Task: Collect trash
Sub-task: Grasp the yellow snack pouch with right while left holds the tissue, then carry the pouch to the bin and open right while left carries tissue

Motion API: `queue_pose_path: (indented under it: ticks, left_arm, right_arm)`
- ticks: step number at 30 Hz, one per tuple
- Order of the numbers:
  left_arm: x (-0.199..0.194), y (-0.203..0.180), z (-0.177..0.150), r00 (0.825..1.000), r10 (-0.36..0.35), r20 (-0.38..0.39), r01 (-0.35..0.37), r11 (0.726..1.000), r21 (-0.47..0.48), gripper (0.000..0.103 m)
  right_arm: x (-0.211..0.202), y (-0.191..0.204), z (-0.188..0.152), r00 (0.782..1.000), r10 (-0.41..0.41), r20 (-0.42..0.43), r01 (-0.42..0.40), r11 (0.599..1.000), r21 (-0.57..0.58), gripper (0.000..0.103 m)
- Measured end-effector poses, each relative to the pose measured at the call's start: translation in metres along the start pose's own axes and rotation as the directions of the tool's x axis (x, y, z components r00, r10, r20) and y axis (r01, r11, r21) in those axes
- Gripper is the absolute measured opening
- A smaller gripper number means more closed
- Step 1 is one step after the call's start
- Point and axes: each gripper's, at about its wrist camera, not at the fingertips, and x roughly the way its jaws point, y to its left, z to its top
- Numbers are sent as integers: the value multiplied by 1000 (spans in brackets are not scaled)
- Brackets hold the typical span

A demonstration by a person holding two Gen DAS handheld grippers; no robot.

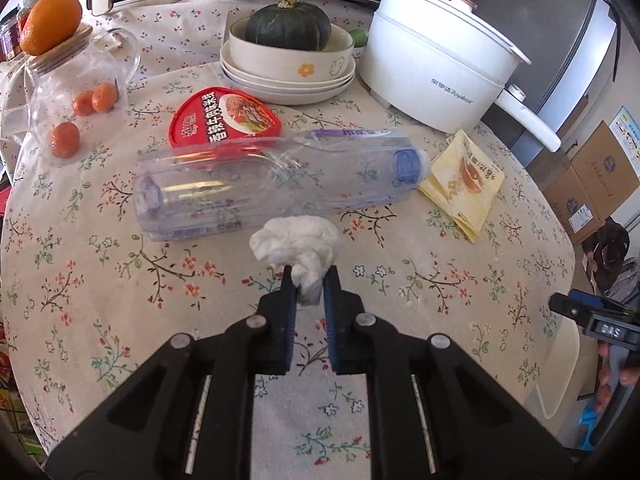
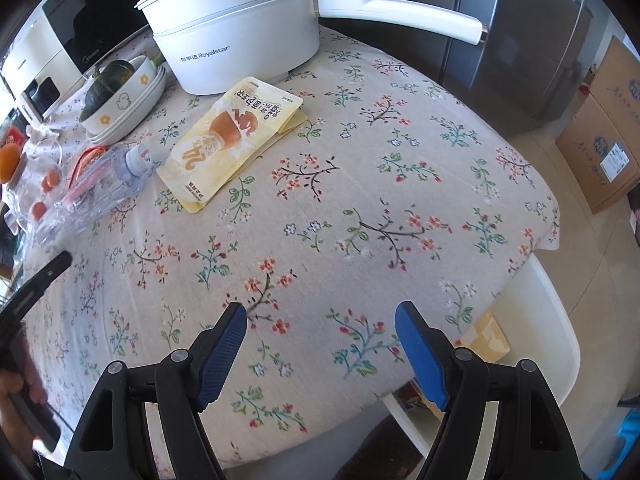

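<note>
A crumpled white tissue (image 1: 296, 240) lies on the floral tablecloth, and my left gripper (image 1: 308, 276) is shut on its near end. Just behind it an empty clear plastic bottle (image 1: 260, 184) lies on its side, partly over a red noodle-cup lid (image 1: 224, 120). To the right of the bottle's cap sits a yellow snack packet (image 1: 464, 184). My right gripper (image 2: 320, 312) hangs open over bare cloth near the table's front edge, with nothing between its fingers. From there the yellow packet (image 2: 232, 136) and the bottle (image 2: 100, 188) lie further back on the left.
A white electric pot (image 1: 440, 68) with a long handle, stacked bowls (image 1: 288, 68) holding a dark squash, and a glass jar (image 1: 76, 92) with oranges stand at the back. A white container (image 2: 536, 320) below the table's right edge holds a yellow wrapper. Cardboard boxes (image 2: 604, 128) stand beyond.
</note>
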Motion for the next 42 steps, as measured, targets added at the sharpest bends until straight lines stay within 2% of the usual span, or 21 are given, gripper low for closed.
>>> queue_pose_path:
  ticks: [5, 10, 15, 18, 22, 26, 28, 30, 32, 35, 39, 42]
  left_arm:
    - [-31, 2, -1, 999, -22, 24, 21, 999, 31, 14]
    - [-56, 18, -3, 998, -34, 59, 32, 999, 30, 14]
    - [-61, 33, -7, 998, -51, 42, 51, 999, 1, 14]
    - [-62, 38, -7, 998, -54, 40, 54, 999, -7, 14]
    - [-61, 41, -5, 998, -61, 31, 61, 998, -15, 14]
    - [-59, 42, -5, 998, -62, 24, 62, 998, -16, 14]
    - [-57, 42, -4, 998, -64, 20, 64, 998, -22, 14]
    - [-56, 42, -3, 998, -63, 19, 64, 998, -26, 14]
    - [-55, 42, -3, 998, -62, 19, 62, 998, -26, 14]
    - [-54, 40, -4, 998, -59, 15, 60, 998, -23, 14]
    - [-55, 39, -6, 998, -59, 13, 59, 998, -19, 14]
    - [-58, 37, -7, 998, -64, 18, 64, 998, -13, 14]
  right_arm:
    - [11, 28, 23, 999, 21, 38, -21, 1000, -3, 78]
    - [29, 77, 47, 997, 33, 69, -24, 992, -120, 78]
    - [51, 108, 65, 995, 59, 82, -43, 981, -190, 78]
    - [64, 118, 73, 995, 53, 88, -32, 972, -232, 78]
    - [84, 114, 83, 996, 60, 69, -44, 975, -220, 79]
    - [88, 115, 86, 993, 61, 97, -35, 966, -256, 77]
    - [88, 116, 88, 993, 73, 92, -46, 962, -271, 69]
    - [87, 117, 91, 992, 88, 90, -60, 958, -279, 49]
    - [87, 119, 92, 991, 98, 87, -69, 956, -285, 41]
    - [84, 114, 93, 990, 117, 76, -93, 959, -268, 10]
    - [79, 105, 92, 992, 113, 50, -99, 970, -224, 4]
    - [66, 93, 85, 993, 113, 45, -103, 976, -193, 3]
